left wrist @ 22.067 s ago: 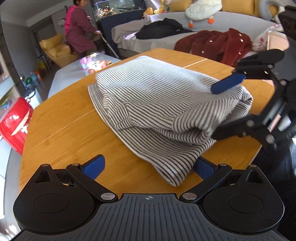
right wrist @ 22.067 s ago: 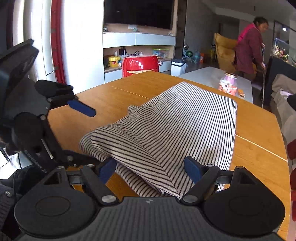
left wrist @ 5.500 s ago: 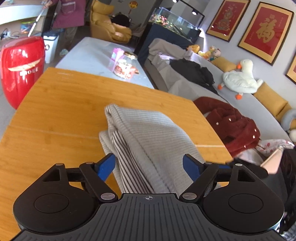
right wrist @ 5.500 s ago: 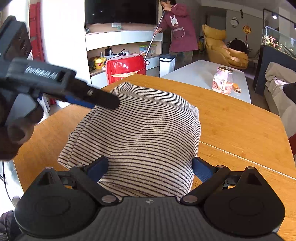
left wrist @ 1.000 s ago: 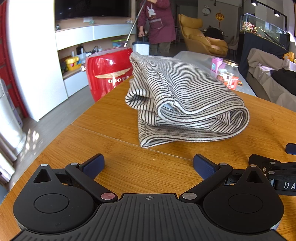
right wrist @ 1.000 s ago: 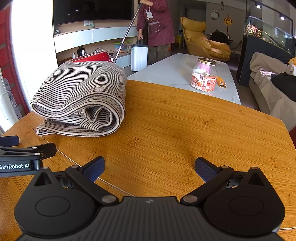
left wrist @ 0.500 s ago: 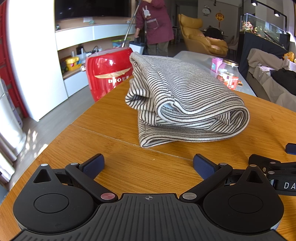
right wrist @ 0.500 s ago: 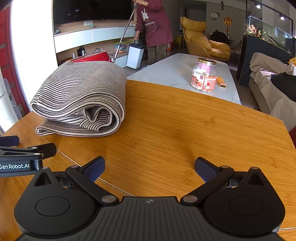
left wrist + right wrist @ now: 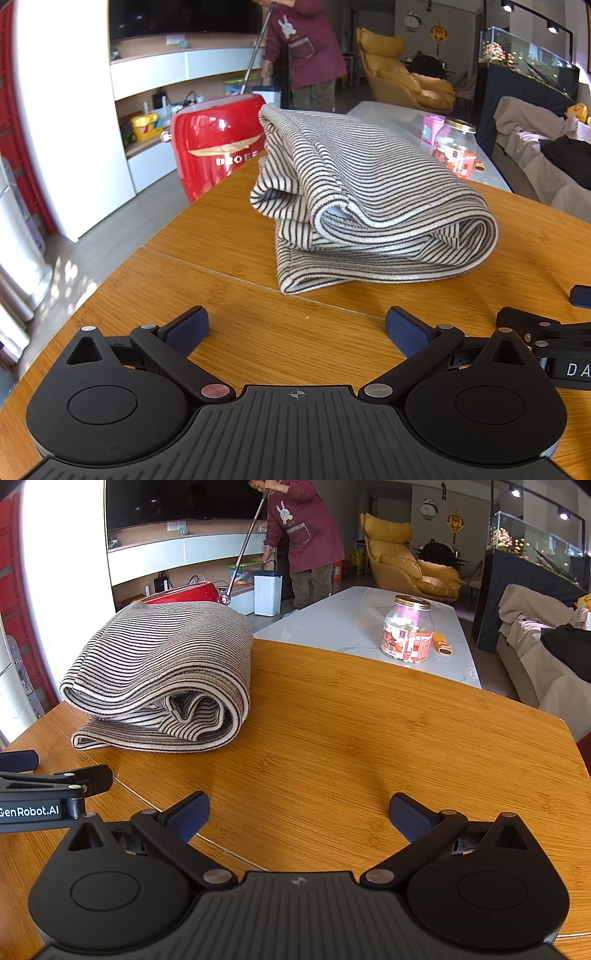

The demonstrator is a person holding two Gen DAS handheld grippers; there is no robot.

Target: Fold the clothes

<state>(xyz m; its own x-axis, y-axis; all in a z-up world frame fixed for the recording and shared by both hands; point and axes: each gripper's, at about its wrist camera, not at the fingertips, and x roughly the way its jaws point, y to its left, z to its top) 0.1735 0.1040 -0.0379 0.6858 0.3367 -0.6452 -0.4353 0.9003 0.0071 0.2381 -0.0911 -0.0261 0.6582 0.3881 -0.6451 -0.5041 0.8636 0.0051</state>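
A black-and-white striped garment [image 9: 369, 206] lies folded in a thick bundle on the wooden table [image 9: 229, 229]. In the right wrist view the striped garment [image 9: 162, 679] sits at the far left of the table [image 9: 369, 738]. My left gripper [image 9: 295, 328] is open and empty, low over the table, a short way in front of the bundle. My right gripper [image 9: 299, 816] is open and empty, over bare wood to the right of the bundle. Each gripper shows at the edge of the other's view.
A red appliance [image 9: 218, 147] stands on the floor beyond the table's far edge. A jar [image 9: 408, 629] sits on a white coffee table [image 9: 354, 624]. A person [image 9: 303, 535] mops near the TV shelves. A sofa [image 9: 535, 657] with clothes is at right.
Over the last second neither gripper nor the garment has moved. Only the person in the background has shifted. Earlier, both grippers were working on the garment, and it lay in a different place.
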